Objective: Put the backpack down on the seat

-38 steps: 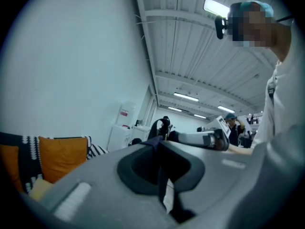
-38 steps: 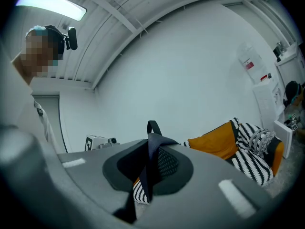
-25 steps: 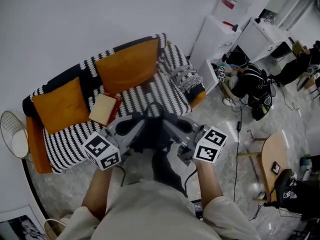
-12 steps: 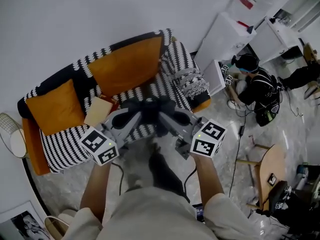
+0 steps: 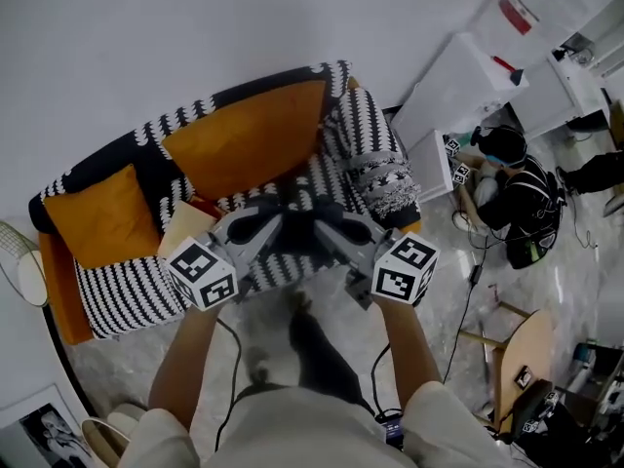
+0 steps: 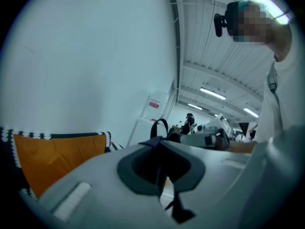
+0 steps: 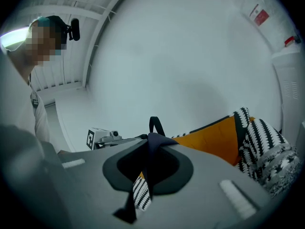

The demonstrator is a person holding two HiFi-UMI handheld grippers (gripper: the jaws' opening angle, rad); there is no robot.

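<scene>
The dark backpack [image 5: 293, 234] hangs between my two grippers, above the front edge of the striped sofa seat [image 5: 127, 283]. My left gripper [image 5: 265, 226] is shut on one of its dark straps [image 6: 161, 166], which runs down through the jaws in the left gripper view. My right gripper [image 5: 327, 226] is shut on another strap [image 7: 151, 152]. In both gripper views the backpack's top loop [image 6: 159, 126] stands up just past the jaws. The grippers converge towards each other over the bag. Most of the bag's body is hidden under them.
The black-and-white sofa carries a large orange cushion [image 5: 244, 142], a small orange cushion [image 5: 93, 214], a beige pad [image 5: 185, 228] and a patterned throw [image 5: 390, 175]. To the right are a white cabinet [image 5: 456, 78], a crouching person [image 5: 509, 175] and a round wooden table [image 5: 517, 359].
Both grippers and the backpack have moved forward towards the sofa; the bag now hangs over the seat's front edge rather than over the floor. Both grips are unchanged.
</scene>
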